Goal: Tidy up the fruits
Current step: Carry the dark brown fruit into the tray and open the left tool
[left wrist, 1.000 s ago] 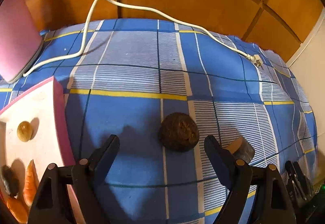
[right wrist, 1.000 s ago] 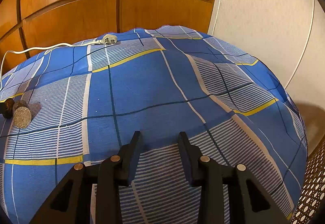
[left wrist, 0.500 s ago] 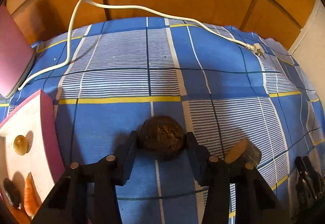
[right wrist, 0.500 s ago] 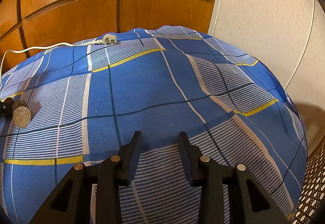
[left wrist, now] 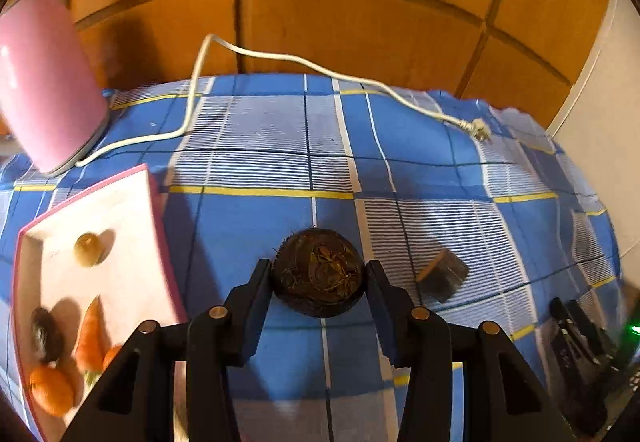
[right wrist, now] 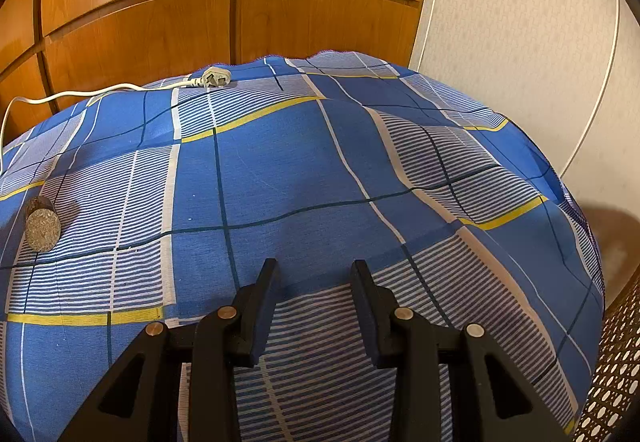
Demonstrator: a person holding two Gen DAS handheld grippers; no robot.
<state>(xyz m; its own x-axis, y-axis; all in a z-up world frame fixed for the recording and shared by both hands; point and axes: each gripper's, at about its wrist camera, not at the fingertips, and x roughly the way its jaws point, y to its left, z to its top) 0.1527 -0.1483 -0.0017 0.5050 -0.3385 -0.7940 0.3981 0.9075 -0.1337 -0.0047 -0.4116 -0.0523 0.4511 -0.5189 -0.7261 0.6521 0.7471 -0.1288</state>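
Checked cloth and kettle against a wall of wood panels

A blue checked cloth point(right wrist: 304, 177) with white stripes and yellow lines covers the surface; a pink kettle point(left wrist: 44, 81) stands at its far left corner, its white cord point(left wrist: 280, 59) looping along the back edge to a plug point(right wrist: 216, 77) lying loose on the fabric (prongs not discernible). Glossy wooden panels point(right wrist: 160, 1) rise behind, meeting pale textured wallpaper point(right wrist: 520, 21) at right, where a woven cane surface point(right wrist: 612, 374) shows at the lower corner
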